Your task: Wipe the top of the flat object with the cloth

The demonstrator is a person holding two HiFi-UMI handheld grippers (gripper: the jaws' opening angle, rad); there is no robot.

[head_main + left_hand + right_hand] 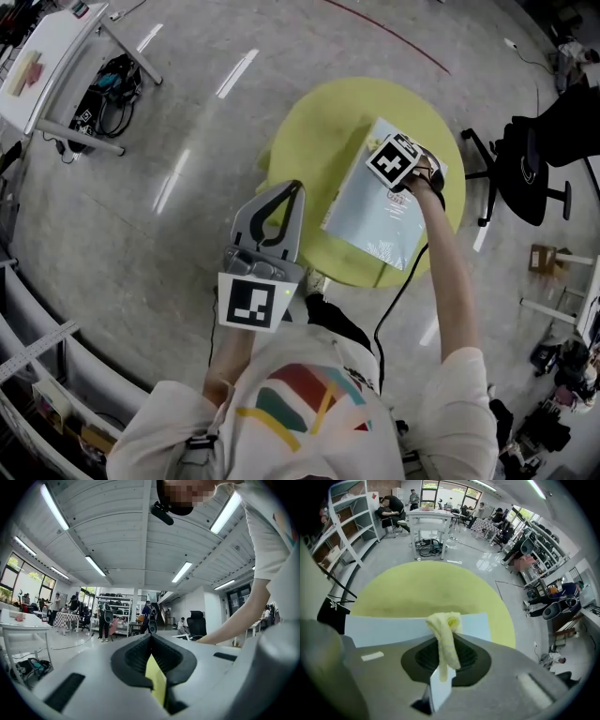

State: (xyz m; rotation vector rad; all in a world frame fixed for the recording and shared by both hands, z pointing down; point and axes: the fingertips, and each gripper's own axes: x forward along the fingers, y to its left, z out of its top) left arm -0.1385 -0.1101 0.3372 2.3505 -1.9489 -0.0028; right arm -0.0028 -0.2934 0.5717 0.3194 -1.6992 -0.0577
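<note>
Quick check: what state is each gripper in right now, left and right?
Left gripper: shut, nothing between its jaws.
Right gripper: shut on the yellow cloth, over the pale blue flat object.

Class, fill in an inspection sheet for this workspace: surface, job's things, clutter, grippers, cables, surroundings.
Surface: round table, yellow-green, on a pale glossy floor.
Job's things: light blue flat object lies on the table; yellow cloth is held above it.
Clutter: nothing seen on the table besides the flat object.
Grippers: right claw is shut on the cloth over the flat object; left claw is shut, holds nothing, and is off the near edge of the table.
Cables: black cable hangs below the right arm.
Surroundings: office chair to the right, white table far left.
</note>
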